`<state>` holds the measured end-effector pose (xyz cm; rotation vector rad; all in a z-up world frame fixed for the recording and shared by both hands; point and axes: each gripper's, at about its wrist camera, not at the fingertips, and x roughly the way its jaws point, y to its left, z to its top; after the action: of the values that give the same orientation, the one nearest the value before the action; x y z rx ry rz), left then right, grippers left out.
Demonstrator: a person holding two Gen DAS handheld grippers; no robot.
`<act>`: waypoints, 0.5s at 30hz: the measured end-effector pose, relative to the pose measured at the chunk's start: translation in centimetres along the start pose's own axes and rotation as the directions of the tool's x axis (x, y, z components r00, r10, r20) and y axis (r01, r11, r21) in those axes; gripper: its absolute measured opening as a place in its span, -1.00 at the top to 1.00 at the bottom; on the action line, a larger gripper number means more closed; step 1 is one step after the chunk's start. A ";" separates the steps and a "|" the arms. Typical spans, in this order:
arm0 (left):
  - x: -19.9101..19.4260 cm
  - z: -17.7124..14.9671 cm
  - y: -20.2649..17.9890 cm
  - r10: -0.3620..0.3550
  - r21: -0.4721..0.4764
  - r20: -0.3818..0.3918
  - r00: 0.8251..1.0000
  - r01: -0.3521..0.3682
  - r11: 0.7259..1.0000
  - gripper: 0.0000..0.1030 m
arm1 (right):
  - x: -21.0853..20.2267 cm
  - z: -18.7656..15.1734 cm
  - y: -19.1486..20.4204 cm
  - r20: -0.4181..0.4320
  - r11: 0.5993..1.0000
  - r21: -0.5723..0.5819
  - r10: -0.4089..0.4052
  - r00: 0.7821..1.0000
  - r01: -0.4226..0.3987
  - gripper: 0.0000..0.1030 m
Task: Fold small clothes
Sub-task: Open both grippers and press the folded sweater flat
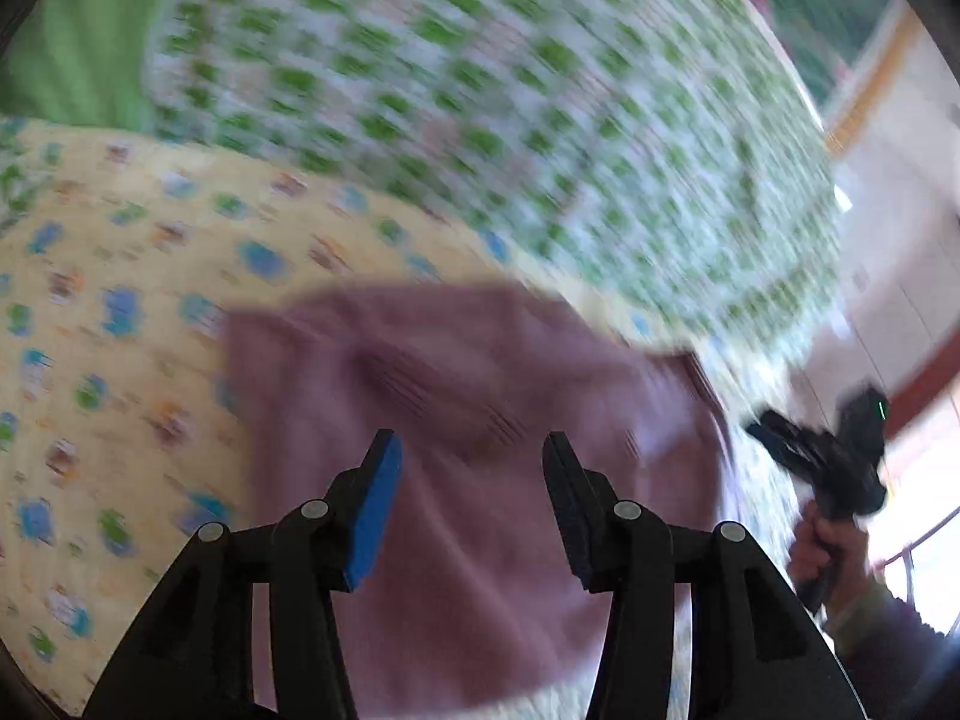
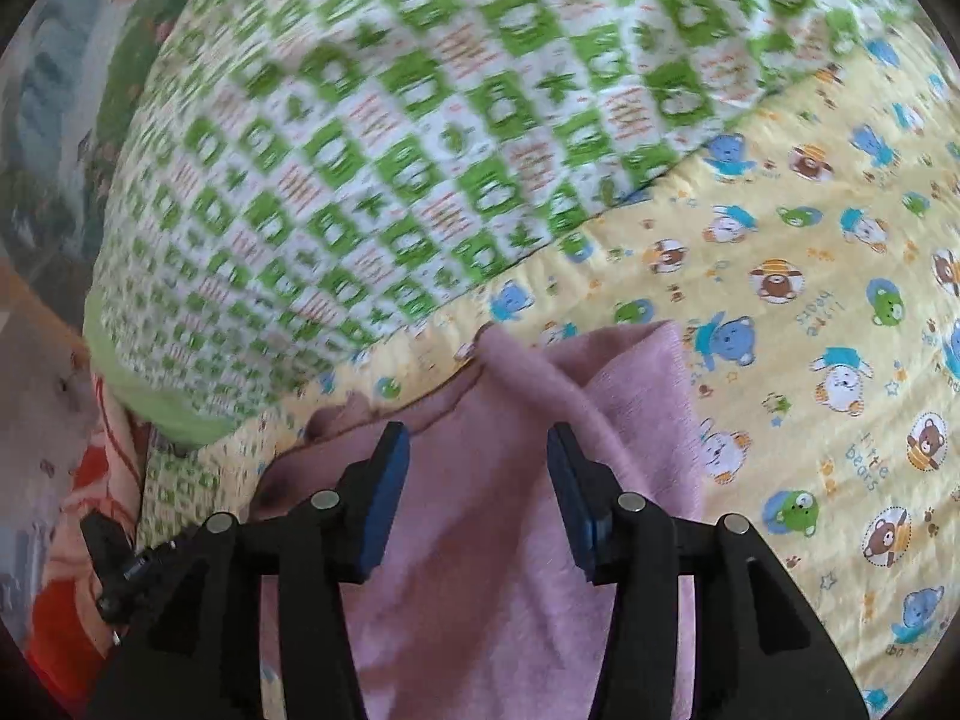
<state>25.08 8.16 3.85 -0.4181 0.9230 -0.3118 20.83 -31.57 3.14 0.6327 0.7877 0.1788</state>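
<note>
Garment: a soft pink fleece cloth (image 2: 510, 570) is spread on the yellow bear-print quilt (image 2: 810, 312).
Left gripper (image 1: 471, 456): spread, nothing pinched.
Right gripper (image 2: 477, 450): spread above the cloth, nothing pinched.
Handling: judged light, limp, non-slippery; best pinched at a corner or hem.

Cloth (image 2: 480, 540) lies on bear sheet (image 2: 810, 300), near edge below both views. Right gripper (image 2: 479, 456) above cloth, jaws apart, nothing between; folded corner of cloth just ahead of fingertips. Checked quilt (image 2: 360, 150) overlaps far side of bear sheet, behind cloth. Left gripper (image 1: 473, 462) above cloth (image 1: 450, 420), jaws apart, clear of fabric. In left view, bear sheet (image 1: 120, 300) spreads left of cloth, checked quilt (image 1: 510, 90) behind, right gripper (image 1: 768, 429) and hand (image 1: 822, 546) at right, beyond cloth's edge.
</note>
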 end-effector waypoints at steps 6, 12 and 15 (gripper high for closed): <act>7.8 -5.7 -4.2 0.002 0.147 -0.234 0.972 0.033 0.989 0.07 | 4.8 -8.2 7.8 -0.288 0.890 -0.435 0.005 0.958 -0.136 0.10; 11.2 -3.0 -3.6 -0.001 0.135 -0.238 0.971 0.035 0.990 0.10 | 10.6 -10.3 9.1 -0.393 0.811 -0.555 -0.059 0.918 -0.185 0.12; 11.8 0.1 -3.1 0.033 0.160 -0.199 0.979 -0.001 0.987 0.13 | 12.5 -7.7 7.2 -0.351 0.858 -0.496 -0.059 0.934 -0.132 0.13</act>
<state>31.61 0.37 -2.96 -0.2335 1.0906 -0.4148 24.70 -17.57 -4.25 0.0997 1.0270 0.5340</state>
